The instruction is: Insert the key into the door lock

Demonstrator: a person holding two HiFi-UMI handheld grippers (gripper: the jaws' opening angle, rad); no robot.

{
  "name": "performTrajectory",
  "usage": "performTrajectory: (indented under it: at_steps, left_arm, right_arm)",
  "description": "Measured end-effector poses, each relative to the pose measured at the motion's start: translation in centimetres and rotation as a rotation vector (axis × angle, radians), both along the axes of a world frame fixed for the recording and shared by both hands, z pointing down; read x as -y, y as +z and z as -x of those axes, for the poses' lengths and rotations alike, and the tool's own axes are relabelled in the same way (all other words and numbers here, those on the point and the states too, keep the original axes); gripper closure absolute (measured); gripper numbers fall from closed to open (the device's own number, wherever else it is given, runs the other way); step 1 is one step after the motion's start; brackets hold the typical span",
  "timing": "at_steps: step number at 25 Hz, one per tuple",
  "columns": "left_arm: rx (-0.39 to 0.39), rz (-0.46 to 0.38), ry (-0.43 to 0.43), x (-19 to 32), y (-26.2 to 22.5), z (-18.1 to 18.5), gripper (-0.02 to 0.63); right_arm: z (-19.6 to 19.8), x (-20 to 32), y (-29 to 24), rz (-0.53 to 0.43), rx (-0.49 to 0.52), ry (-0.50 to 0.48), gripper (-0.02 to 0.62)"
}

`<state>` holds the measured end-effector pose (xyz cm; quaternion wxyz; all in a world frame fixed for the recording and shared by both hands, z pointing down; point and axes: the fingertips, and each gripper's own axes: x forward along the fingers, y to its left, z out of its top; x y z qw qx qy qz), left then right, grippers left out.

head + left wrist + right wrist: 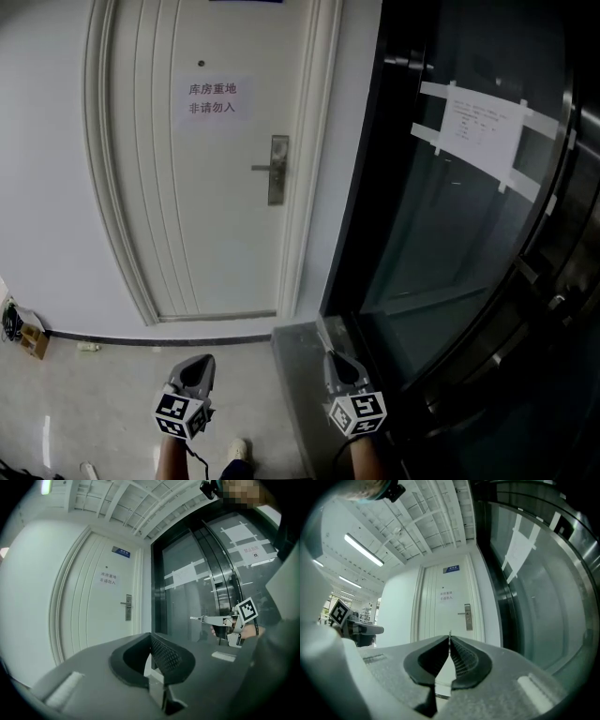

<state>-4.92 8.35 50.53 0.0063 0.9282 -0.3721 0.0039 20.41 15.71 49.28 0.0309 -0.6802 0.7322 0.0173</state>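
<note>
The white door (216, 187) stands ahead, with a metal lock plate and lever handle (277, 170) on its right side, also seen small as the lock plate (128, 607) and lock plate (468, 617). My right gripper (339, 361) is low in the head view, some way short of the door, and shut on a thin key (197, 618) that sticks out level from its tips. In the right gripper view only a sliver of the key (450, 633) shows above the closed pads. My left gripper (199, 361) is beside it at the same distance, with its pads (164, 653) together and nothing between them.
A paper sign (214, 101) hangs on the door. Dark glass doors (450, 234) with a taped notice (483, 131) fill the right side, and their metal frame post (309, 187) borders the doorway. A cardboard box (36, 339) lies on the floor at the far left. The person's shoe (238, 450) shows below.
</note>
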Motion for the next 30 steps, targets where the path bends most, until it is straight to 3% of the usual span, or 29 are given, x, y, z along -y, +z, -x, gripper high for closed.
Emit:
performTrajectory:
  at_steps: [18,30]
  left_arm:
    - [-0.024,-0.011,0.097,23.0,-2.3,1.2,0.604]
    - [-0.024,0.007,0.107,31.1,-1.5,1.3,0.604]
  right_arm:
    - [1.8,20.0,-3.3,-0.022,-0.051,0.117,0.584]
    - [0.7,27.8,-3.2,-0.006,-0.103,0.163,0.583]
